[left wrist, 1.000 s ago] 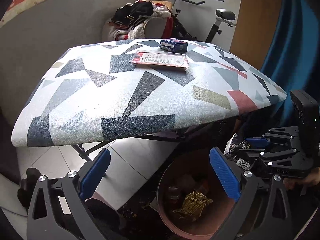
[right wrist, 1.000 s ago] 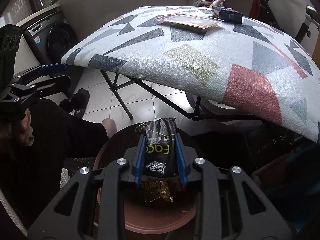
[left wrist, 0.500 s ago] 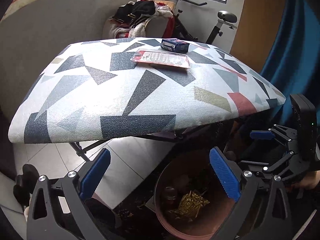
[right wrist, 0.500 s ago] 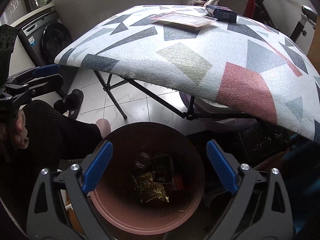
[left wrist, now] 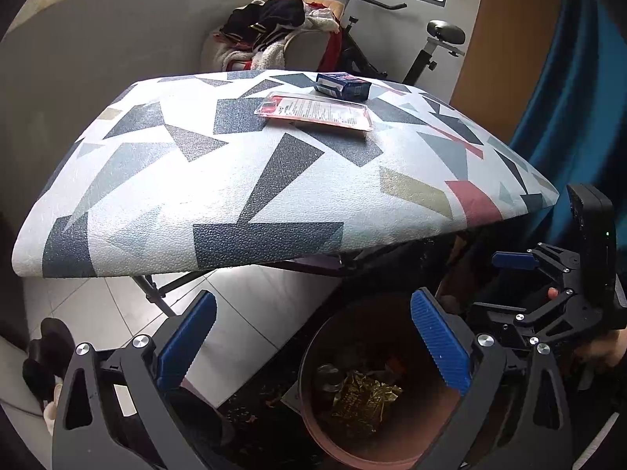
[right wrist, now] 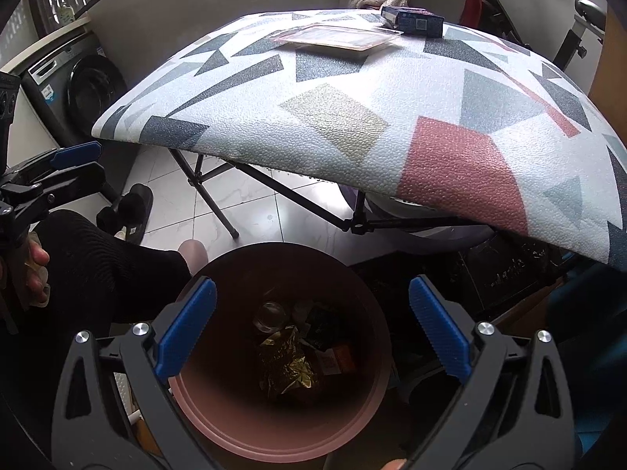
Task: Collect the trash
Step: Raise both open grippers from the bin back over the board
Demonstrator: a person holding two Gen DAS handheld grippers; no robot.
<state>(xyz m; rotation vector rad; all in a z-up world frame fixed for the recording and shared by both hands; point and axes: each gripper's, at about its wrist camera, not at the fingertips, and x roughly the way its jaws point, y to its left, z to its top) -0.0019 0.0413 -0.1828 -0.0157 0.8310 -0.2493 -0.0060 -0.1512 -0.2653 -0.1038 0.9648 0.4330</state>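
A brown bin (right wrist: pixel 231 305) stands on the floor under the near edge of a table (left wrist: pixel 235 180) with a triangle-pattern cover. In the bin lie a black snack packet (right wrist: pixel 323 325), a gold wrapper (right wrist: pixel 288 368) and a glass jar (right wrist: pixel 270 315). My right gripper (right wrist: pixel 311 329) hangs open over the bin's mouth with nothing between its fingers. My left gripper (left wrist: pixel 313 346) is open and empty beside the bin (left wrist: pixel 313 423), over the floor. At the far end of the table lie a flat red-edged packet (left wrist: pixel 315 111) and a blue box (left wrist: pixel 345 85).
Folding table legs (right wrist: pixel 211 196) cross the tiled floor behind the bin. A washing machine (right wrist: pixel 82 90) stands at the left, a black slipper (right wrist: pixel 129 207) near it. Beyond the table are a chair piled with clothes (left wrist: pixel 282 35), an exercise bike (left wrist: pixel 427 51) and a blue curtain (left wrist: pixel 568 98).
My right gripper, shut on the black snack packet a second ago, has opened wide, and the packet now lies in the bin. The left gripper has stayed put and open.
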